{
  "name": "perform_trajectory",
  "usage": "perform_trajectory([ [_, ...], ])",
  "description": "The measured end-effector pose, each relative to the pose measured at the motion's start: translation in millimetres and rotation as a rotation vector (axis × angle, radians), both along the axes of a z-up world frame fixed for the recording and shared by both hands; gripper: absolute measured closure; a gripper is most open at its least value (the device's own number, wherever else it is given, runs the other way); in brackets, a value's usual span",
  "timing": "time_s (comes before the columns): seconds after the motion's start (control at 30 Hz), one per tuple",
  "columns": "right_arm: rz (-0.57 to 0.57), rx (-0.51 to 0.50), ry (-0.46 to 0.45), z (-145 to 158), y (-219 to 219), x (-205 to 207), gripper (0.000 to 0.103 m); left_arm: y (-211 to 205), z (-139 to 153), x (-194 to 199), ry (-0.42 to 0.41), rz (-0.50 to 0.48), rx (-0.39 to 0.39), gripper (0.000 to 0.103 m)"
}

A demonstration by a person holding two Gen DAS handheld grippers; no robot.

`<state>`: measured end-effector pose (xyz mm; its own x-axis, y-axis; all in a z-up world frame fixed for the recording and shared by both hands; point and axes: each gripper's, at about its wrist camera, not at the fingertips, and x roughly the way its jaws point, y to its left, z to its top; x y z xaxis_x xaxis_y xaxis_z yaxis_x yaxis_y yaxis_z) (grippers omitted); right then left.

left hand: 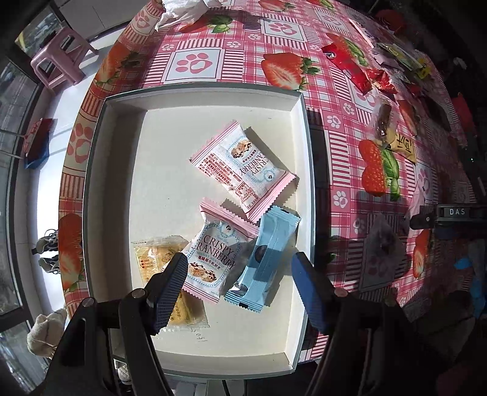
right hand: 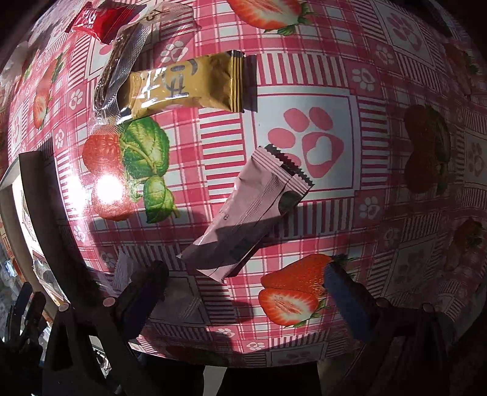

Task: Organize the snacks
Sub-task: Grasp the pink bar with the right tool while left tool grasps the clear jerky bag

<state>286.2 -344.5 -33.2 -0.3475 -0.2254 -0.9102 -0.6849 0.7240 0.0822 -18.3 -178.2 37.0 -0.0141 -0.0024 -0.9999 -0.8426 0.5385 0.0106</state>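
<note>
In the left wrist view a white shallow box [left hand: 194, 97] sits on the strawberry tablecloth. In it lie two pink Crispy Cranberry packets [left hand: 243, 169] [left hand: 217, 256], a light blue packet [left hand: 264, 259] and a clear yellow packet [left hand: 164, 262]. My left gripper [left hand: 240, 268] is open and empty above the near packets. In the right wrist view a pink bar packet [right hand: 246, 213] lies on the cloth just ahead of my open, empty right gripper [right hand: 243, 274]. A gold packet [right hand: 185, 85] and a clear-wrapped brown bar [right hand: 118, 64] lie farther off.
Red packets [left hand: 350, 61] and several other loose snacks [left hand: 395, 54] lie at the table's far right. Crumpled white plastic [left hand: 182, 12] sits at the far edge. A pink stool [left hand: 57, 58] stands on the floor to the left. The box edge [right hand: 12, 189] shows left of the right gripper.
</note>
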Motion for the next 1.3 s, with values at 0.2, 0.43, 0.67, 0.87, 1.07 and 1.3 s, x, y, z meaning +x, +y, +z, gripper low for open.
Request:
perform_trajectory([
  [0.2, -0.111, -0.014, 0.001, -6, -14, 14, 0.0, -4, 1, 26, -0.003, -0.059, -0.015, 0.029],
  [0.43, -0.078, 0.051, -0.033, -1, 43, 11, 0.0, -2, 12, 68, -0.001, -0.146, 0.0, 0.029],
  [0.67, 0.091, 0.079, -0.082, 4, 78, -29, 0.02, 8, 17, 135, -0.077, -0.183, -0.026, 0.029],
  [0.87, 0.172, 0.151, -0.106, 21, 101, -42, 0.078, 9, -8, 188, -0.042, -0.255, -0.013, 0.029],
  [1.07, 0.087, 0.204, -0.039, 20, 78, -37, 0.079, 20, -33, 226, -0.029, -0.249, -0.019, 0.029],
  [1.3, 0.079, 0.208, -0.048, 21, 89, -42, 0.078, 33, -67, 266, 0.005, -0.259, -0.012, 0.029],
])
